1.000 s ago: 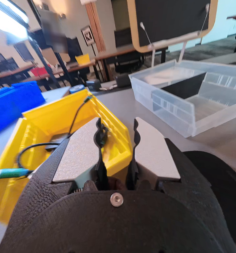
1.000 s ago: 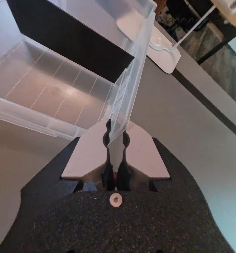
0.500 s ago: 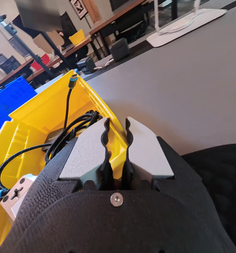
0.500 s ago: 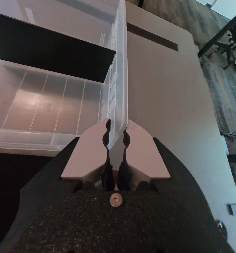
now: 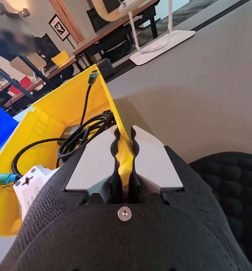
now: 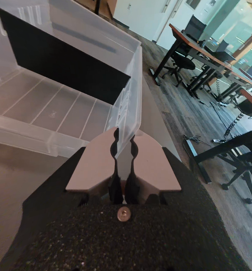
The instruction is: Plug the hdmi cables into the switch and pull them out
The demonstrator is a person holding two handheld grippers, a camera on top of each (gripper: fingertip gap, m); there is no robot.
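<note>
My left gripper (image 5: 124, 132) is shut on the right wall of a yellow bin (image 5: 61, 108). In the bin lie coiled black braided HDMI cables (image 5: 84, 136), a flat black switch box (image 5: 69, 132) and a white box (image 5: 29, 182). One cable end with a teal plug (image 5: 92, 77) sticks up at the bin's far corner; another teal plug (image 5: 1, 178) lies at the left. My right gripper (image 6: 124, 132) is shut on the right wall of a clear plastic bin (image 6: 72, 102) with a black divider (image 6: 61, 64).
A grey table (image 5: 195, 90) carries a white lamp base (image 5: 162, 46) at the back. A blue bin (image 5: 1, 126) stands left of the yellow bin. A black mat (image 5: 232, 183) lies at the right. Past the table edge in the right wrist view are the floor, desks and chairs (image 6: 210, 70). My hands' fingertips stand some 70 cm from each other.
My left gripper has closed from open onto the yellow bin's wall. The right gripper has kept its hold on the clear bin while both views swung round; the floor and desks now show.
</note>
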